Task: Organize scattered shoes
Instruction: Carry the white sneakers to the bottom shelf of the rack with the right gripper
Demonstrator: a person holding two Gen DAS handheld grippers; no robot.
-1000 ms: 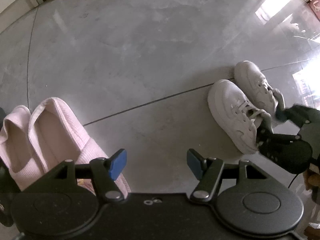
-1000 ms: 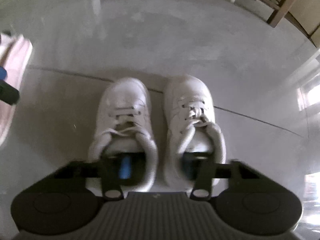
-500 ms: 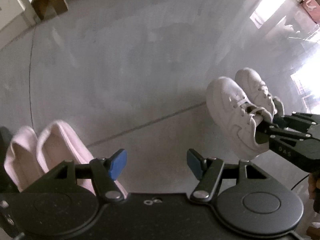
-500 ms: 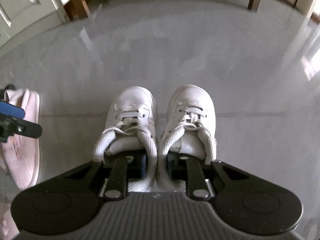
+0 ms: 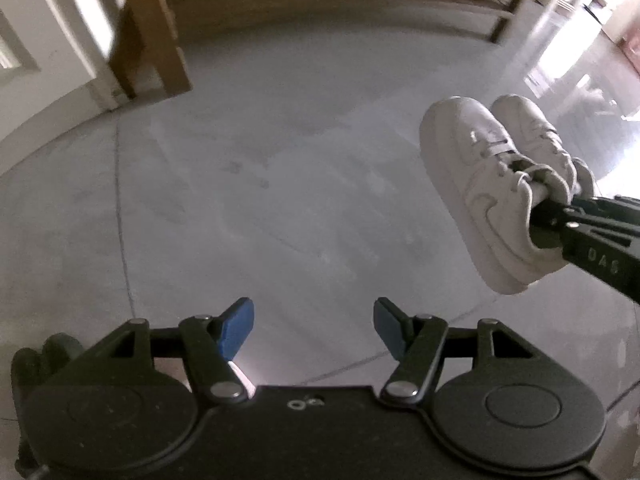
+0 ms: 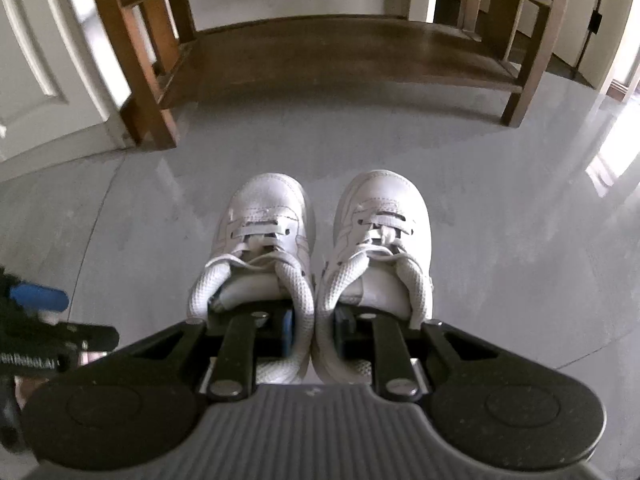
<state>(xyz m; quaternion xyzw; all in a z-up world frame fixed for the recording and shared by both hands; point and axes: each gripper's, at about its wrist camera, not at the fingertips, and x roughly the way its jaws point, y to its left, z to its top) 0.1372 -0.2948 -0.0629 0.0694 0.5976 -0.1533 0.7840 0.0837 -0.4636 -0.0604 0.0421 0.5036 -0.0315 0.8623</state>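
Right gripper (image 6: 311,334) is clamped on the inner collars of both white sneakers (image 6: 320,240), pair pinched together and hanging off the grey floor (image 6: 520,220), facing the wooden shoe rack (image 6: 320,52). Left gripper (image 5: 314,330) has its jaws apart, nothing between them. To do this well: keep the pinch tight and toes level, carry straight in, clear the bottom shelf (image 6: 340,56) edge, and set the soles flat before letting go.
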